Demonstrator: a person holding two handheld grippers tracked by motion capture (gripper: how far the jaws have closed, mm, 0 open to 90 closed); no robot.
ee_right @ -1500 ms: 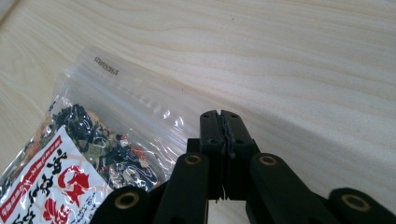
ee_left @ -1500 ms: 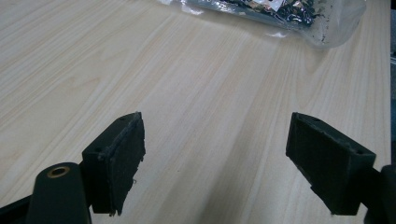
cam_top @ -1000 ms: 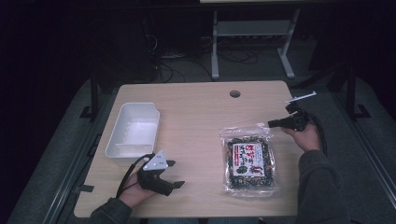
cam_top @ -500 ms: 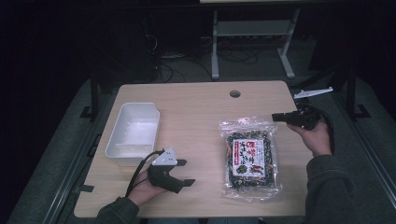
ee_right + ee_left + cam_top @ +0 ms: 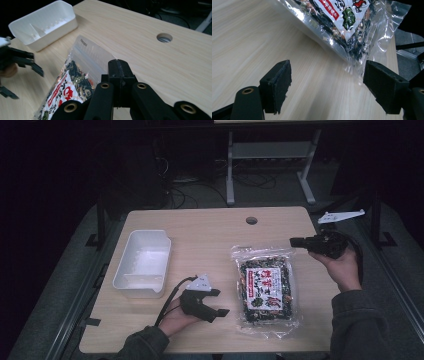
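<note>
Left gripper [image 5: 216, 303], jaws wide, facing the snack packet [image 5: 264, 285]; right gripper [image 5: 296, 241], jaws closed empty, above the packet's top edge.

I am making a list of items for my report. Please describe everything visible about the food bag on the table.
The food bag is a clear plastic pouch of dark dried bits under a white and red printed label, its sealed strip at the far end. It lies flat on the wooden table, right of the white tray. Nothing grips it.
</note>
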